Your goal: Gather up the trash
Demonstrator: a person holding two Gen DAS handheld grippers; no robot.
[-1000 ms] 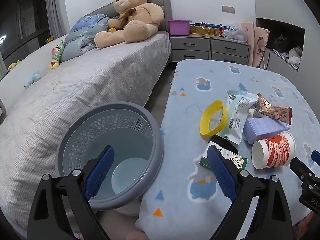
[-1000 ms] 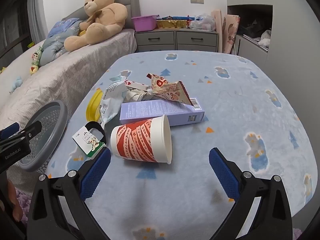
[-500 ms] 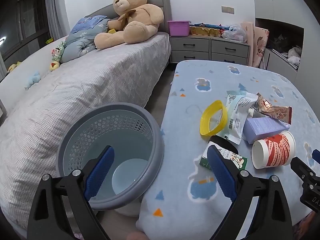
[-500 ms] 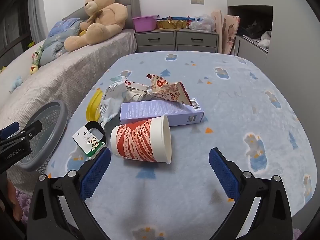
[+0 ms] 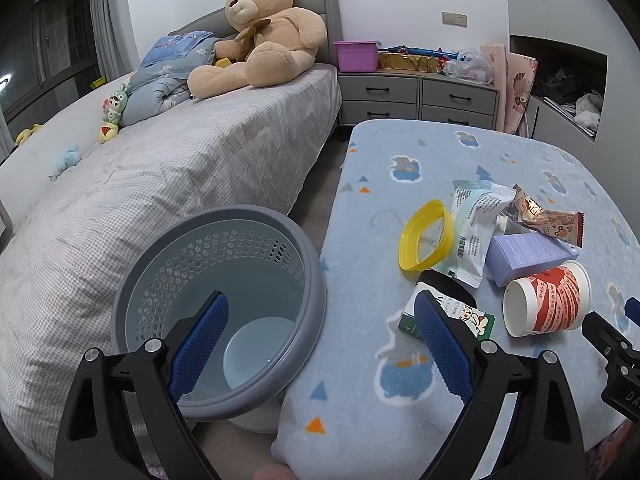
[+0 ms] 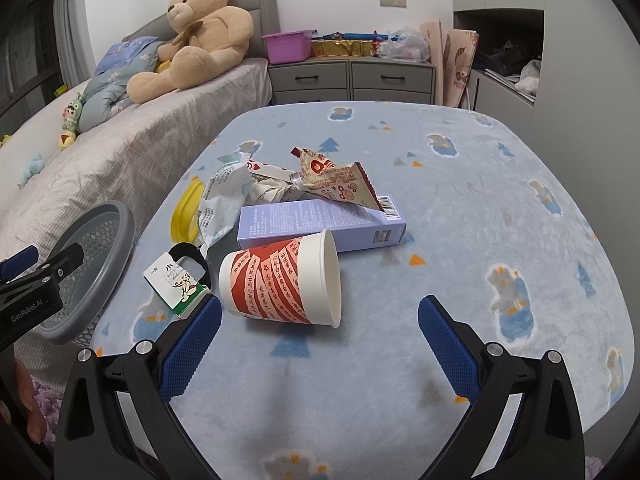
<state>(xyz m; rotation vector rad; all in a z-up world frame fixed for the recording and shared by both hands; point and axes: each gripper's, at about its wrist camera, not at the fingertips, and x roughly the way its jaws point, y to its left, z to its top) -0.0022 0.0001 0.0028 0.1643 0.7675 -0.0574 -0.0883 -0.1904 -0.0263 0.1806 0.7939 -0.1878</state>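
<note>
A pile of trash lies on the blue-blanketed table point(image 6: 460, 208): a red-and-white paper cup point(image 6: 280, 284) on its side, a purple box point(image 6: 320, 224), a small milk carton point(image 6: 176, 280), snack wrappers point(image 6: 332, 176) and a yellow ring point(image 6: 184, 216). The cup also shows in the left wrist view point(image 5: 548, 304). A grey perforated bin point(image 5: 224, 304) stands between bed and table. My left gripper point(image 5: 320, 344) is open and empty above the bin's rim and the table edge. My right gripper point(image 6: 320, 344) is open and empty just in front of the cup.
A bed point(image 5: 160, 168) with a teddy bear point(image 5: 260, 28) and soft toys runs along the left. A grey drawer unit point(image 5: 420, 96) with a purple tub and clutter stands behind the table. A wardrobe is at the right.
</note>
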